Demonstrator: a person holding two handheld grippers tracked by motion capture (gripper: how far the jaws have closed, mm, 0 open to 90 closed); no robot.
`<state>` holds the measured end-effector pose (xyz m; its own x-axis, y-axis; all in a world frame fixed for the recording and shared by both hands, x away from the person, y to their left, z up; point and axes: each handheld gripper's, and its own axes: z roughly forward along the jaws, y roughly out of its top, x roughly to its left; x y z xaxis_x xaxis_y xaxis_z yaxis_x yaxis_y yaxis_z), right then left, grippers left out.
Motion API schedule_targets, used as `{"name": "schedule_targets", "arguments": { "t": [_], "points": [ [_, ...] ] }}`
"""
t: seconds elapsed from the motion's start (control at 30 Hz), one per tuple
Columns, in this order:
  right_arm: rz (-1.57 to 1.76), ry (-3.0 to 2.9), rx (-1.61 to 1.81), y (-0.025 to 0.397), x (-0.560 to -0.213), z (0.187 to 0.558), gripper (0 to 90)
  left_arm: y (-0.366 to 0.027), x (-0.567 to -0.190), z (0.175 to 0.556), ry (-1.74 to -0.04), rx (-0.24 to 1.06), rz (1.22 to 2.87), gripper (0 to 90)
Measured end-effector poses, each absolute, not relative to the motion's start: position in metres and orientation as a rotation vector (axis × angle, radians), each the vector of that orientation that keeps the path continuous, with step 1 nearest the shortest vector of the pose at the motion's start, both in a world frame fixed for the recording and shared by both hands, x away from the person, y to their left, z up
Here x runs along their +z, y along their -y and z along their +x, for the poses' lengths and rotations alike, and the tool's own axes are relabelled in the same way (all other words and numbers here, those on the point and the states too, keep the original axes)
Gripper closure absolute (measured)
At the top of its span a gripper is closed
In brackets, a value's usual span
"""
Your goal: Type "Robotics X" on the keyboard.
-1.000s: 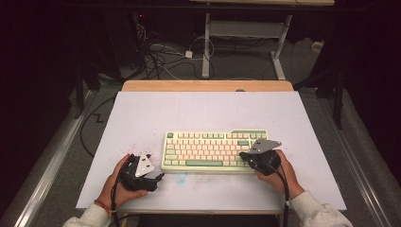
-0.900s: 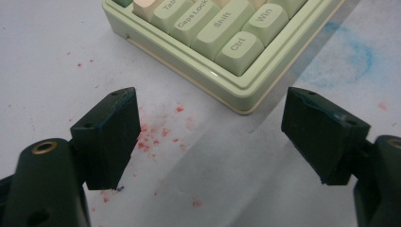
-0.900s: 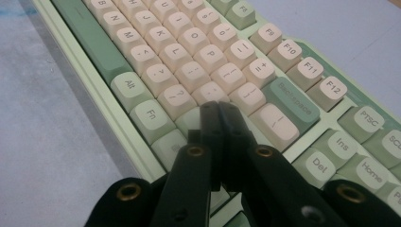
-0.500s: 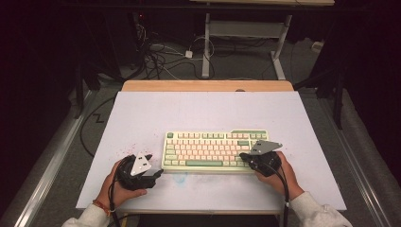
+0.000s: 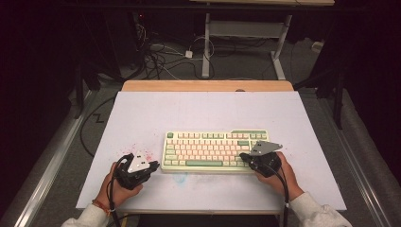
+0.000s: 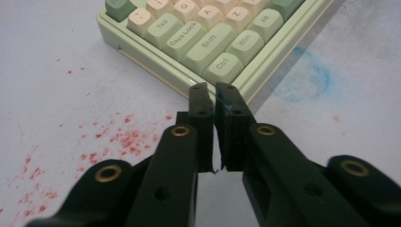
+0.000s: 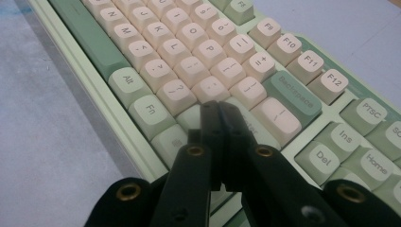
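Note:
A pale green keyboard [image 5: 215,151] with cream and green keys lies flat at the middle of the white table [image 5: 198,109]. My left gripper [image 5: 155,166] rests on the table just off the keyboard's front left corner. In the left gripper view its jaws [image 6: 213,92] are shut with only a thin slit between them, nothing held, and they point at the Ctrl key on the keyboard [image 6: 208,42]. My right gripper [image 5: 242,156] sits over the keyboard's right front part. Its jaws [image 7: 218,107] are shut and empty, with tips low over the keys of the keyboard [image 7: 189,47] near Enter.
Red specks [image 6: 125,139] dot the table left of the keyboard, and a faint blue smudge [image 6: 302,75] lies in front of it. A wooden strip [image 5: 208,85] runs along the table's far edge. Cables [image 5: 161,56] and a desk frame stand on the dark floor behind.
My left gripper has shifted slightly to the left beside the keyboard's corner. The right gripper and the keyboard have not moved.

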<state>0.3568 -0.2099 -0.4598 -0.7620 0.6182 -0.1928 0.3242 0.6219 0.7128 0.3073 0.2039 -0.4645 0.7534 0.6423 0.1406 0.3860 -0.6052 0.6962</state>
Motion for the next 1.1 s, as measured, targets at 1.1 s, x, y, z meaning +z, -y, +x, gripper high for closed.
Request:
{"name": "schedule_targets", "arguments": {
  "t": [1.1],
  "points": [
    [0.744, -2.415, 0.946, 0.21, -0.461, 0.356, 89.8, -0.172, -0.436, 0.331, -0.751, 0.494, 2.279, 87.4]
  ]
}}
